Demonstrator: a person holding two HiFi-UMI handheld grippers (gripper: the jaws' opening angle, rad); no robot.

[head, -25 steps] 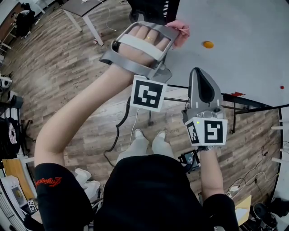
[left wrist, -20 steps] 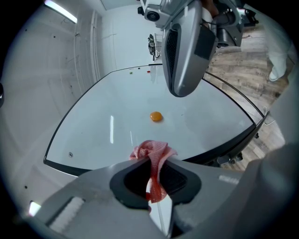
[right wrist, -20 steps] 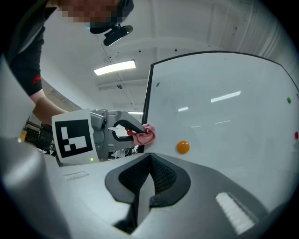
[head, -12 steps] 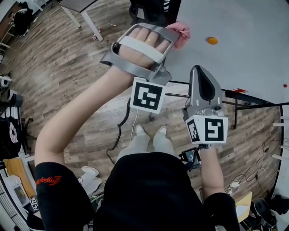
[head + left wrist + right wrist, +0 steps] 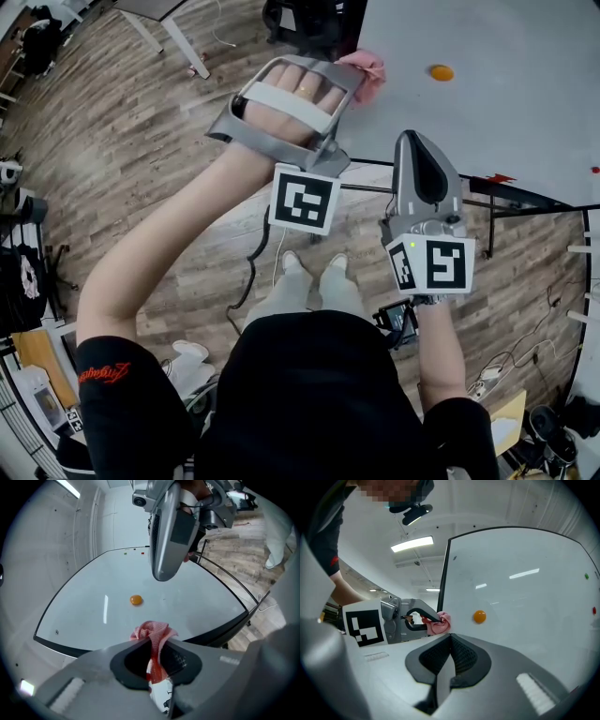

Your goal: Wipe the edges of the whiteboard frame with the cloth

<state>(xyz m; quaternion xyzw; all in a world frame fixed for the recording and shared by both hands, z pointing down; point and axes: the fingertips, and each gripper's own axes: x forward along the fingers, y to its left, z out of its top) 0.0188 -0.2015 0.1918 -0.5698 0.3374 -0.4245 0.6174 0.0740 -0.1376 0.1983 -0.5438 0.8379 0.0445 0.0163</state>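
Observation:
The whiteboard [image 5: 506, 103] stands ahead with a black frame [image 5: 450, 178] and an orange magnet [image 5: 441, 72] on it. My left gripper [image 5: 354, 67] is shut on a pink cloth [image 5: 367, 69], and the cloth rests against the board's left frame edge. In the left gripper view the cloth [image 5: 152, 632] bunches out between the shut jaws of the left gripper [image 5: 157, 641], over the frame [image 5: 61, 645]. My right gripper [image 5: 415, 141] hangs by the lower frame edge, shut with nothing in it. In the right gripper view the right gripper [image 5: 450, 637] faces the cloth [image 5: 440, 623] and the magnet [image 5: 479, 616].
Wood floor [image 5: 141, 141] lies below, with a table leg [image 5: 192, 56] at the upper left and a cable [image 5: 248, 272] near the person's feet. Black stand bars [image 5: 525, 202] run under the board. A red mark [image 5: 497, 177] sits at the lower frame.
The left gripper and cloth have slid a little along the left frame edge, away from the orange magnet. The right gripper has stayed by the lower edge.

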